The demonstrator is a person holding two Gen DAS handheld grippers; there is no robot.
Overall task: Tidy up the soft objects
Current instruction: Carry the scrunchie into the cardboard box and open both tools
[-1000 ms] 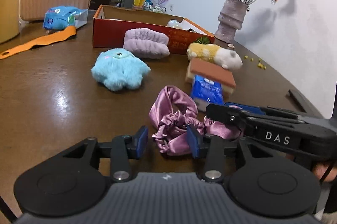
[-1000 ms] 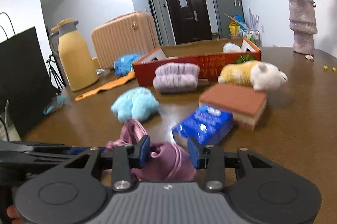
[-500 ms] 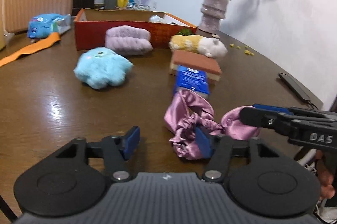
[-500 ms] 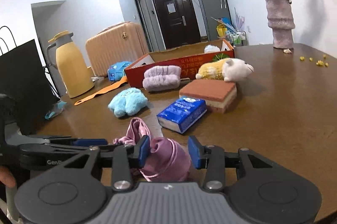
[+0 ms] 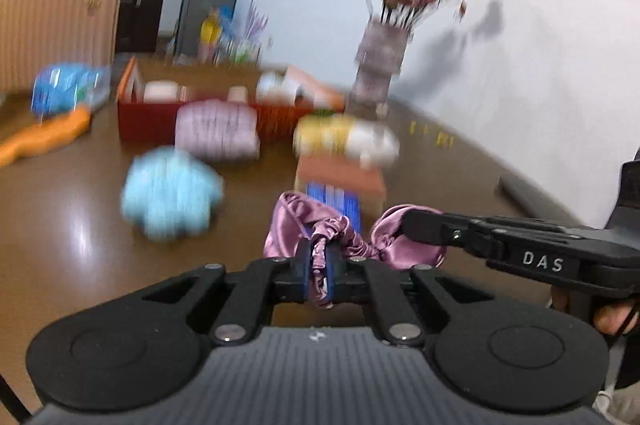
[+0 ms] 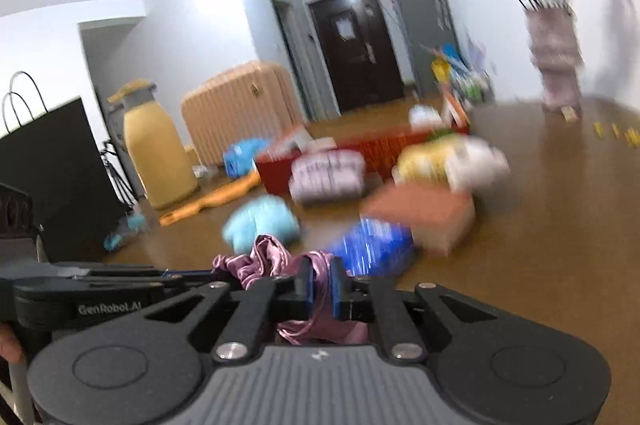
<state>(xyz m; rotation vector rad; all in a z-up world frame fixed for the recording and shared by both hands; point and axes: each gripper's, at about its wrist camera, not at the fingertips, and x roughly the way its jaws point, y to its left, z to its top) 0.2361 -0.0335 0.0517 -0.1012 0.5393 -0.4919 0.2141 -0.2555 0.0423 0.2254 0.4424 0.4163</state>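
A purple satin headband [image 5: 352, 237] is held off the brown table by both grippers. My left gripper [image 5: 319, 267] is shut on its ruched middle. My right gripper [image 6: 320, 285] is shut on its other end [image 6: 316, 273]; in the left wrist view the right gripper [image 5: 416, 231] comes in from the right. A blue plush [image 5: 172, 199], a lilac headband [image 5: 218, 129], a yellow-white plush [image 5: 346, 141] and the red box [image 5: 148, 113] lie beyond, all blurred.
A brick-coloured sponge block [image 5: 340, 177] and a blue packet [image 5: 334, 201] sit just behind the headband. A vase of flowers [image 5: 378, 73] stands at the back right. An orange strap [image 5: 44, 135], a yellow jug [image 6: 156, 153] and a black bag [image 6: 48, 177] are at the left.
Both grippers have closed on the purple headband and lifted it off the table. The views now blur from quick motion.
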